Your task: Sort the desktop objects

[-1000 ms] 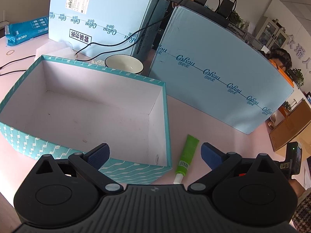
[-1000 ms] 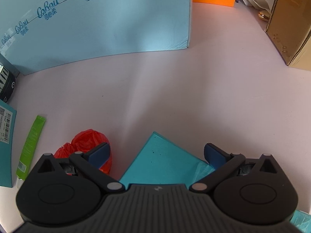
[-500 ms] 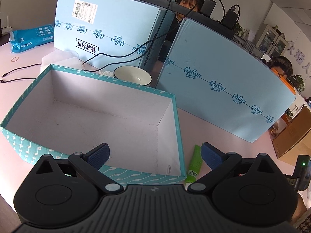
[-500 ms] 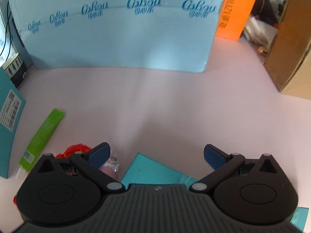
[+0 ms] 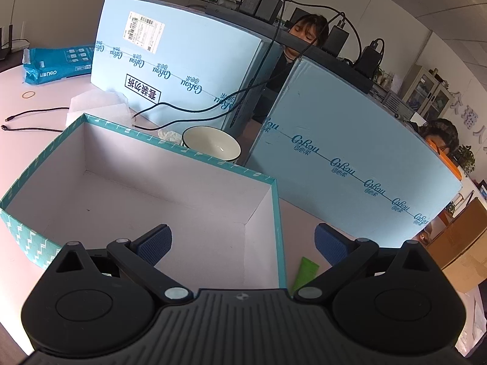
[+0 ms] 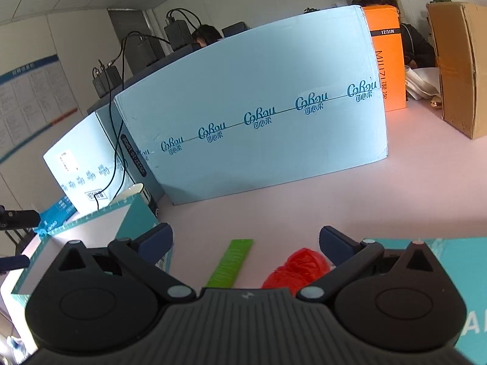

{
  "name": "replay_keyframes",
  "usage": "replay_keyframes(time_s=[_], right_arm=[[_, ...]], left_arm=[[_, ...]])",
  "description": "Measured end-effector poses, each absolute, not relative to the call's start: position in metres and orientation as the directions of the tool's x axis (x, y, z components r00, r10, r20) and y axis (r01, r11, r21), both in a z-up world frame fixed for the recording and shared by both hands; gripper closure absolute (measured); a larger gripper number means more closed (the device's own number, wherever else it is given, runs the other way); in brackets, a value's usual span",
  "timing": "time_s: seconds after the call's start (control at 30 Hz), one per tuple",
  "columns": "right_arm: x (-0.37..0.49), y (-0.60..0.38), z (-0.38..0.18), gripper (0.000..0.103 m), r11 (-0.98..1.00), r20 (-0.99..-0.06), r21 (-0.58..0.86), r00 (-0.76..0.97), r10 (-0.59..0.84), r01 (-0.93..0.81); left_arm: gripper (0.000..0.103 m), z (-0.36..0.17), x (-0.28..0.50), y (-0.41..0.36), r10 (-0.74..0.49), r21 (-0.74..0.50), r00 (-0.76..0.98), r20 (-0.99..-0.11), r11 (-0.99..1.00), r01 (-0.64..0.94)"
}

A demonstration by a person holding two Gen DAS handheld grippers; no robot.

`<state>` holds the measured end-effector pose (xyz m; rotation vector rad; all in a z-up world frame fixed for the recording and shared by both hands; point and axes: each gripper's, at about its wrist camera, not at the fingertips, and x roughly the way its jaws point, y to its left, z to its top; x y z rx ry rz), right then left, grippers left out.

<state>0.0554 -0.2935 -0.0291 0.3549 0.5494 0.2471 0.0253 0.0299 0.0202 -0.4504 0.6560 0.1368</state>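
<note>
We are holding our left claw (image 5: 242, 241) with its jaws spread wide and nothing between them, hovering over the near right corner of the open teal box (image 5: 278, 213), whose white inside is showing bare. Just outside that box's right wall, the green tube (image 5: 306, 273) is lying on the pink bench (image 5: 304, 219), partly hidden behind the claw body. Beyond the box's far rim, a white bowl (image 5: 211, 144) is sitting beside two large light-blue cartons (image 5: 350, 152).

We are holding our right claw (image 6: 245, 240) open as well, empty, above the bench. Between its fingers, the same green tube (image 6: 231, 263) is lying flat, with a crumpled red bag (image 6: 296, 267) just to its right, near the right finger (image 6: 336, 241). A flat teal lid (image 6: 456, 261) is showing behind that finger, though we cannot tell whether it is touching the bag. The teal box (image 6: 134, 216) is standing to the tube's left, and a light-blue carton (image 6: 258, 115) is standing farther back.
</note>
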Motion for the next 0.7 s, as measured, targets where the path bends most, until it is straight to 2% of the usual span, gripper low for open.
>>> replay_keyframes(time_s=[0.1,0.27,0.6,0.7], right_arm=[[0.063,-0.271,-0.045,0.0,0.885,-0.474,0.453,0.813,0.338,-0.103],[0.081,-0.235,-0.053,0.0,0.915,-0.537,0.35,0.758,0.372,-0.201],[0.105,-0.213,-0.09,0.0,0.936,-0.698,0.275,0.623,0.353,-0.222],[0.105,-0.213,-0.09,0.0,0.883,-0.686,0.338,0.557,0.468,-0.326]], left_arm=[[0.003,0.019,0.024,0.032,-0.012,-0.36,0.785,-0.619,0.893,-0.27],[0.003,0.017,0.023,0.041,0.005,-0.359,0.773,-0.634,0.884,-0.3],[0.003,0.014,0.008,0.064,0.077,-0.351,0.746,-0.661,0.847,-0.398],[0.003,0.012,0.003,0.071,0.1,-0.348,0.734,-0.672,0.832,-0.432]])
